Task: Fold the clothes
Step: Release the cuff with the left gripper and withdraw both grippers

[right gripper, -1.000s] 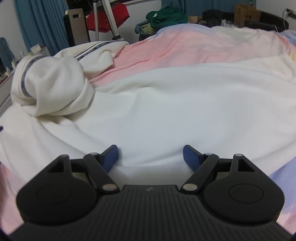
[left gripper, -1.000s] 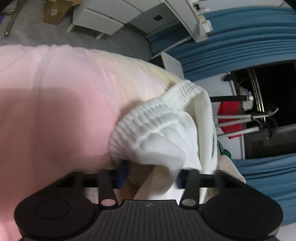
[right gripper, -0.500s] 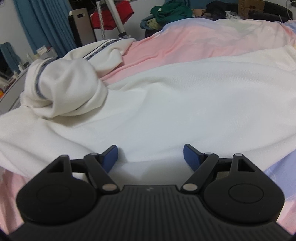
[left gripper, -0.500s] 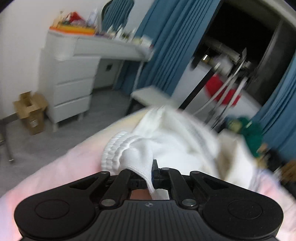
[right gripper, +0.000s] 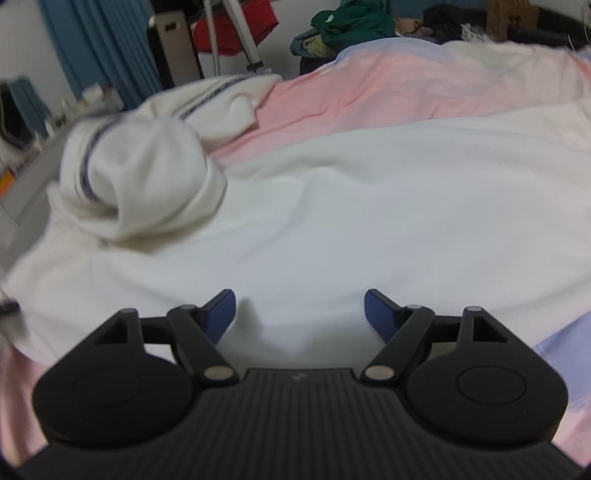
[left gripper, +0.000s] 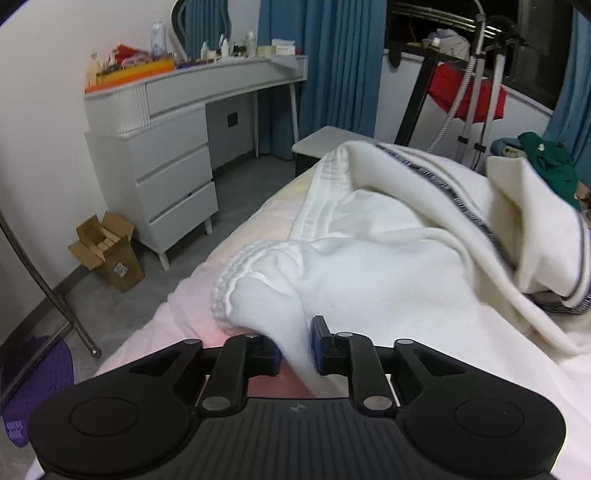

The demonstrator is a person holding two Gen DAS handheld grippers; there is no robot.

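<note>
A white sweater [left gripper: 388, 280] with a ribbed cuff [left gripper: 236, 280] and a dark striped trim lies on a pink bed sheet [left gripper: 184, 325]. My left gripper [left gripper: 295, 347] is shut on the sleeve fabric just behind the cuff, low over the bed's near edge. In the right wrist view the same sweater [right gripper: 351, 221] spreads flat across the bed, with a bunched striped part [right gripper: 147, 181] at the left. My right gripper [right gripper: 299, 314] hangs open just above the flat white cloth, with nothing between its fingers.
A grey dresser and desk [left gripper: 166, 147] with bottles stand left of the bed, a cardboard box [left gripper: 110, 254] on the grey floor beside them. A clothes rack with a red garment [left gripper: 465, 92] and a pile of green clothes [right gripper: 351, 26] sit beyond the bed's far end.
My left gripper went from open around the cuff to shut on the sleeve and swung round towards the dresser. The bunched part of the sweater shifted rightwards. The right gripper stayed open.
</note>
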